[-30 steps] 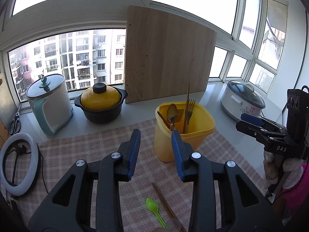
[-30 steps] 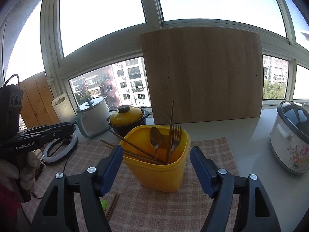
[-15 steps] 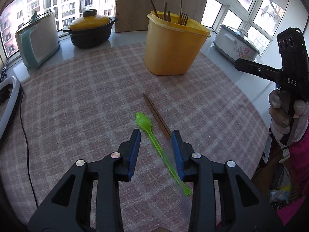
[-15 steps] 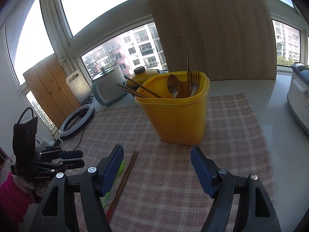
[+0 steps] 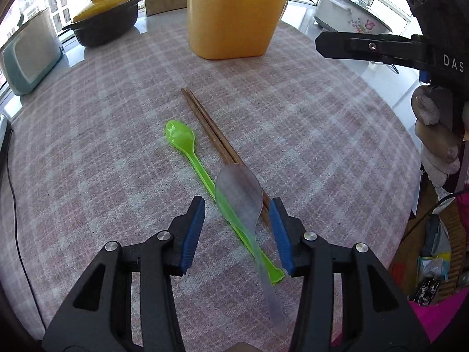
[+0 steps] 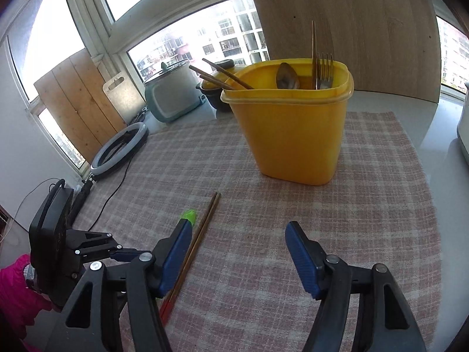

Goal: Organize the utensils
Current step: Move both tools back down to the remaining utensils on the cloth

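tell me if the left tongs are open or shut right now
Open. The left tongs show a wide gap between their blue pads, straddling the clear spoon and green spoon without touching them.

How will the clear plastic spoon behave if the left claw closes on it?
The thin, translucent clear plastic spoon looks light and probably flexes. It overlaps the green plastic spoon and wooden chopsticks, so those may drag along. The open left claw straddles its bowl, which may slip.

left gripper (image 5: pixel 236 230) open, low over the checked cloth (image 5: pixel 88 152). between its fingers (image 5: pixel 193 231): clear spoon (image 5: pixel 243 202) lying across the green spoon (image 5: pixel 190 149), chopsticks (image 5: pixel 211 126) just right of them. yellow tub (image 5: pixel 234 14) further back. right gripper (image 5: pixel 366 48) at right edge.
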A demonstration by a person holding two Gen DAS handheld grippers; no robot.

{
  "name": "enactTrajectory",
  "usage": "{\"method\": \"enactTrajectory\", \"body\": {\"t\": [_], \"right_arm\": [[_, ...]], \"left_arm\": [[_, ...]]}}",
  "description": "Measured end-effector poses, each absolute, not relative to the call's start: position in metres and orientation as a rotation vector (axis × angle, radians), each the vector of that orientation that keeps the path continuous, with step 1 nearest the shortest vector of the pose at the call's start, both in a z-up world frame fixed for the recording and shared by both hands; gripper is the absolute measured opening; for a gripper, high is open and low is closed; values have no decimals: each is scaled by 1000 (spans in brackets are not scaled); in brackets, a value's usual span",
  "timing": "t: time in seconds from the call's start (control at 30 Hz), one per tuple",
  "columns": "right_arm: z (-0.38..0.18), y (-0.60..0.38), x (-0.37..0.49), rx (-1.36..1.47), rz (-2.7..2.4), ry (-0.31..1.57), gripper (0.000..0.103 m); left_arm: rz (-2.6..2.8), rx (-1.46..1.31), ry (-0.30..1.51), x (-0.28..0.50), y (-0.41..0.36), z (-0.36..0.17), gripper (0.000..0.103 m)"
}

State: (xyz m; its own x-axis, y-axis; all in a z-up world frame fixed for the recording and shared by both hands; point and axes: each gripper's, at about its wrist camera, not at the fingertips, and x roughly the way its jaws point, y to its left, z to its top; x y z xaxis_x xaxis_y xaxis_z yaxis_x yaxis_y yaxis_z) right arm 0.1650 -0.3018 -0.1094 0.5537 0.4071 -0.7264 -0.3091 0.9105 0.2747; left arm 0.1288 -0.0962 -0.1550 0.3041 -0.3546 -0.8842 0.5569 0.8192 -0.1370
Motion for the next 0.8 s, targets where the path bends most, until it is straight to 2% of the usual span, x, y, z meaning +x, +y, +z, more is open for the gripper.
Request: {"method": "enactTrajectory", "body": {"t": [0.4, 0.57, 0.63, 0.8], "right_arm": [[-122, -290, 172, 130, 439, 949, 62], [-130, -277, 181, 140, 469, 1004, 53], [-136, -271, 187, 152, 477, 1038, 45], [-150, -251, 203, 170, 506, 1128, 37]], "left_arm": [[-540, 267, 1074, 131, -101, -164, 46], [-523, 241, 1054, 135, -90, -164, 29], [-510, 234, 1041, 136, -86, -162, 17], [-530, 202, 1031, 138, -81, -162, 8]]}}
